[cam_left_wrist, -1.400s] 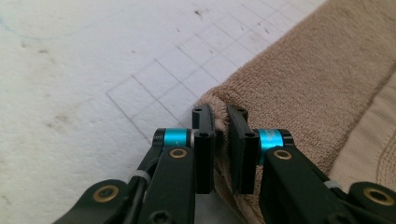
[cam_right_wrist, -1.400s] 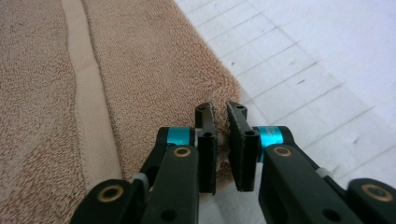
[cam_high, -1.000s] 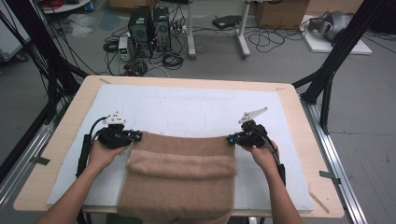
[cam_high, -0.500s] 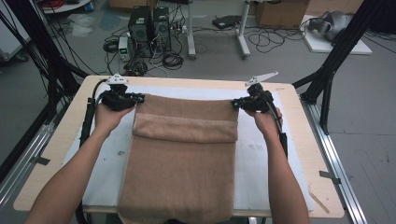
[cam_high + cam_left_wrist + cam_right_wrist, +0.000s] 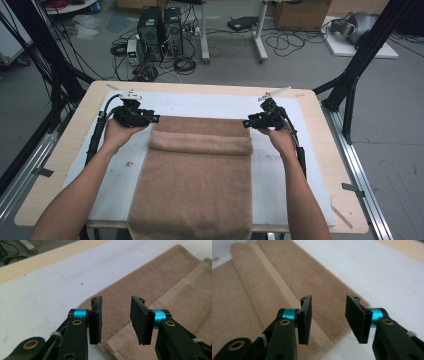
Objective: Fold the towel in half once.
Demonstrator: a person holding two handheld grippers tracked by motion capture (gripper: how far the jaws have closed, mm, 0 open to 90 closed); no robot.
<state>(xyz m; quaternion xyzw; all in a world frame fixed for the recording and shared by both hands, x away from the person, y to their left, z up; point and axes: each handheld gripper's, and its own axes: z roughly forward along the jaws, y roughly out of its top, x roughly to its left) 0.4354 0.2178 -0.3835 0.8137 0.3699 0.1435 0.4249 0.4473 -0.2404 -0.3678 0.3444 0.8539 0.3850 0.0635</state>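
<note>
A brown towel point(image 5: 200, 175) lies lengthwise on the white mat point(image 5: 120, 170), with a fold ridge point(image 5: 200, 143) across it near its far end and its near end hanging over the table's front edge. My left gripper point(image 5: 152, 119) hovers at the towel's far left corner and my right gripper point(image 5: 247, 122) at its far right corner. Both pairs of jaws have just been opening and hold nothing. In the left gripper view the gripper point(image 5: 116, 315) stands open over the towel's hem point(image 5: 120, 342). In the right gripper view the gripper point(image 5: 329, 315) stands open above the towel's corner point(image 5: 352, 302).
The mat covers a wooden table point(image 5: 55, 165) with bare margins left and right. Black frame posts point(image 5: 360, 65) rise at both far corners. Computers point(image 5: 160, 25) and tangled cables point(image 5: 295, 42) lie on the floor beyond the far edge.
Both hands carried the towel's folded edge from mid-table toward the far side, spreading the towel out. The jaws, shut on the towel's corners before, have opened and let go.
</note>
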